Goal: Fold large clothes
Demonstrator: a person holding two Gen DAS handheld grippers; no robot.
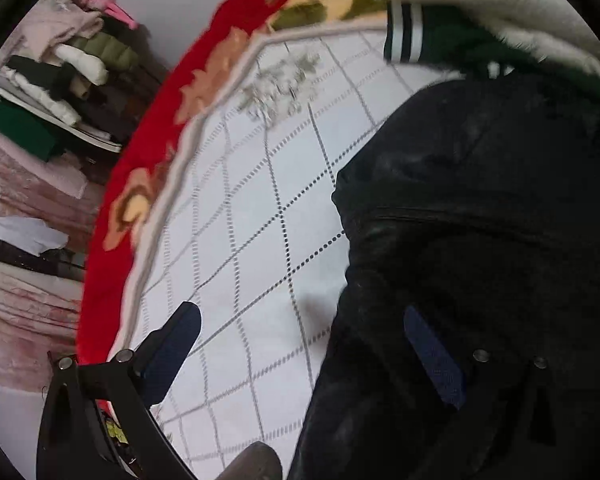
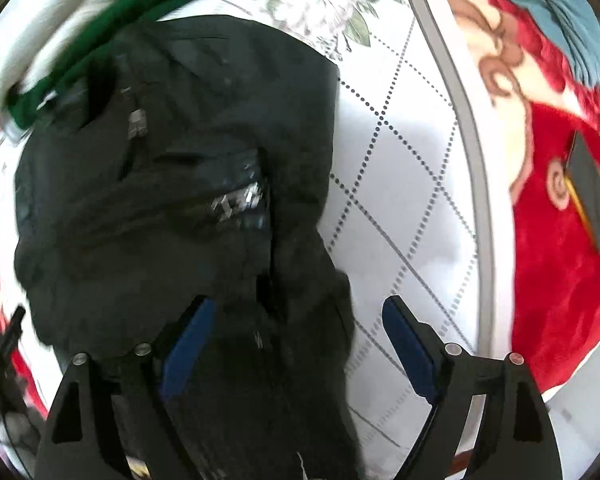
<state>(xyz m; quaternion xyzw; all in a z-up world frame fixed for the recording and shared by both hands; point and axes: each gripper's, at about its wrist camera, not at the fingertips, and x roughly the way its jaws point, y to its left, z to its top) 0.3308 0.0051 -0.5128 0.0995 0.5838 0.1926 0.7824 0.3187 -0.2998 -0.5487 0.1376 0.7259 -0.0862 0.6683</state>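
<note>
White quilted bedspread [image 2: 412, 208] with a red floral blanket [image 2: 560, 280] beyond it, and your black jacket [image 2: 172, 184] heaped centre-left in the right wrist view. Both claws are spread, pinching nothing. Right gripper [image 2: 300, 344] straddles the jacket's lower edge; left gripper [image 1: 304, 344] has one finger over the cloth at lower right. Flatten the heap first, then grab matching corners.
</note>
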